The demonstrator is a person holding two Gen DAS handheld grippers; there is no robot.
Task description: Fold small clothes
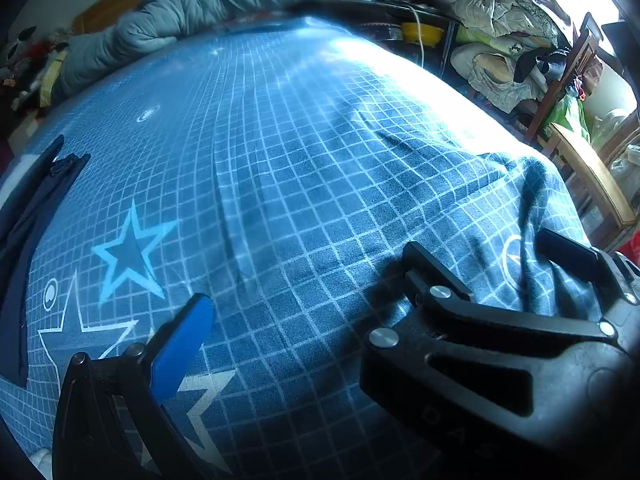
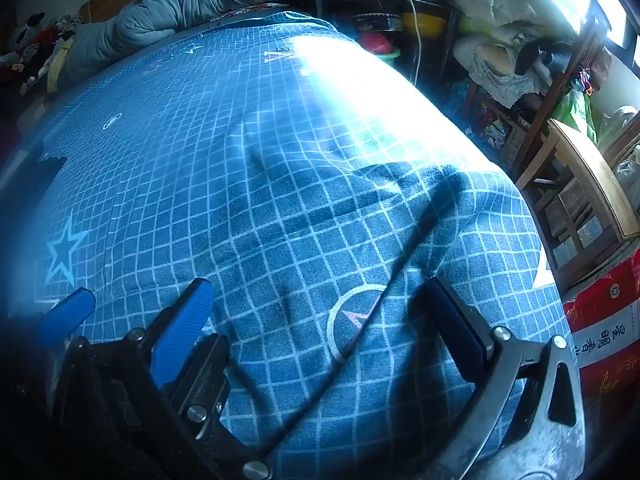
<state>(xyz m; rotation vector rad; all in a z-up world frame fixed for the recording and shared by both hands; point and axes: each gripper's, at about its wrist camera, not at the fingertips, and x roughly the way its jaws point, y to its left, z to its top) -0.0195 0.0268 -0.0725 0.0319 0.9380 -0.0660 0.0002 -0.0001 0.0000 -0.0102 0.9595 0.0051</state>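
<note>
A bed covered by a blue grid-patterned sheet [image 1: 280, 152] with printed stars is seen from both wrist cameras. A dark navy garment [image 1: 24, 232] is laid at the far left edge of the left wrist view, its long axis running roughly away from the camera; a dark patch at the left edge of the right wrist view may be the same garment, though glare makes this uncertain. The left gripper [image 1: 304, 316] is held with its jaws spread wide and nothing between them, low over the sheet. The right gripper [image 2: 320, 320] is likewise held wide open and empty, beside it on the right. The garment is judged well off to the left of both grippers, with the left one nearer, so a leftward reach would be called for
</note>
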